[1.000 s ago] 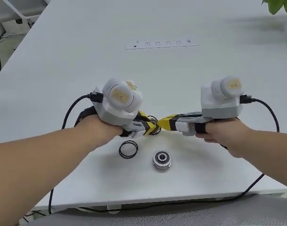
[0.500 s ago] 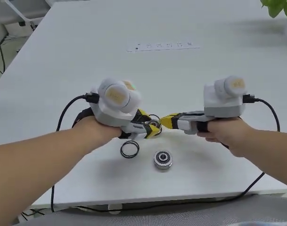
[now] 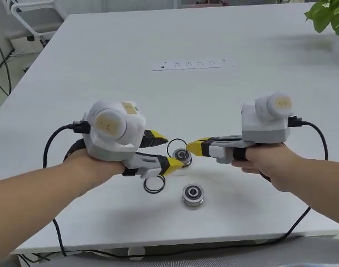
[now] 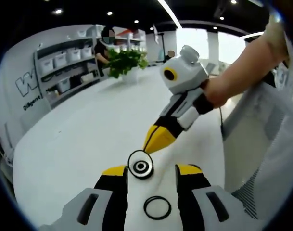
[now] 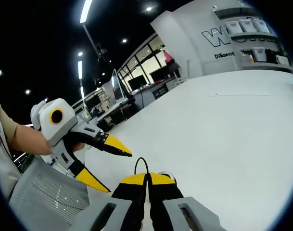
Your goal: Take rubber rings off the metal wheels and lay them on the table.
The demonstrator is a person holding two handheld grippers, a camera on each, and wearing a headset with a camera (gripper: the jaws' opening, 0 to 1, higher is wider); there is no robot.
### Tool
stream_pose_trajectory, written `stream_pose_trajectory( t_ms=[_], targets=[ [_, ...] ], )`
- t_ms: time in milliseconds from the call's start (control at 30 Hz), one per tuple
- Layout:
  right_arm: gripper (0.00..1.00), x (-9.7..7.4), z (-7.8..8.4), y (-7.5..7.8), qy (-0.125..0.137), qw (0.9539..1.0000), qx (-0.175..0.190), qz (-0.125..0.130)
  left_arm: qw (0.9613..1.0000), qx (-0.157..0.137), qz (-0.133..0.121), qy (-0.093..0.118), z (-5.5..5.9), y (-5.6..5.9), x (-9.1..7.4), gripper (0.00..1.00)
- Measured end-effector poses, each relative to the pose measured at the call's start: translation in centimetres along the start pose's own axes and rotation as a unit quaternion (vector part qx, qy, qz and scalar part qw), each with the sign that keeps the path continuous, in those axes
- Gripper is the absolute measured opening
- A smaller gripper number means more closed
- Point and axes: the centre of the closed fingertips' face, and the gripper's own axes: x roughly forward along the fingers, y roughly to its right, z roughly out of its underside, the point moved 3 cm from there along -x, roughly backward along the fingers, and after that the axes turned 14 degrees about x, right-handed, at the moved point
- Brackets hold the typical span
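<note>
left gripper [image 3: 169, 152] has swung back, jaws spread, while right gripper [image 3: 190, 147] pinches a rubber ring [image 3: 177, 139]; next, lay it on the table [image 3: 241, 94]

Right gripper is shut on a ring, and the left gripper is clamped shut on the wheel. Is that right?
Not quite. The left gripper is open, not clamped: the left gripper view shows its jaws spread apart, with the wheel in the gap between them. The rest holds: the right gripper is shut on a ring.
</note>
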Motion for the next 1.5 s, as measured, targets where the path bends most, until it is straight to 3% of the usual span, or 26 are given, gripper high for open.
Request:
stream_pose_trajectory(
  t_ms=[200,333,533,1000,1500],
  targets=[
    [0.0,-0.1,0.2,-0.7,-0.004,1.0,0.003,-0.008,0.9999,-0.005,-0.005,0.012,-0.2,0.3,-1.8,0.47],
    [0.0,-0.1,0.4,-1.0,-0.009,0.9999,0.002,-0.011,0.9997,-0.013,-0.004,0.022,-0.1,0.8,-2.9,0.57],
    [0.0,0.1,0.7,-1.2,-0.016,0.9998,0.003,-0.012,0.9995,-0.019,-0.01,0.023,0.8,1.1,-4.3,0.6],
    [0.0,2.2,2.8,-2.4,-0.056,0.998,0.01,-0.027,0.9993,-0.021,-0.031,0.005,3.2,1.2,-6.3,0.67],
    [0.0,4.1,4.8,-2.6,-0.1,0.9942,0.027,-0.03,0.999,-0.027,-0.035,-0.002,4.5,1.4,-7.5,0.7]
  ],
)
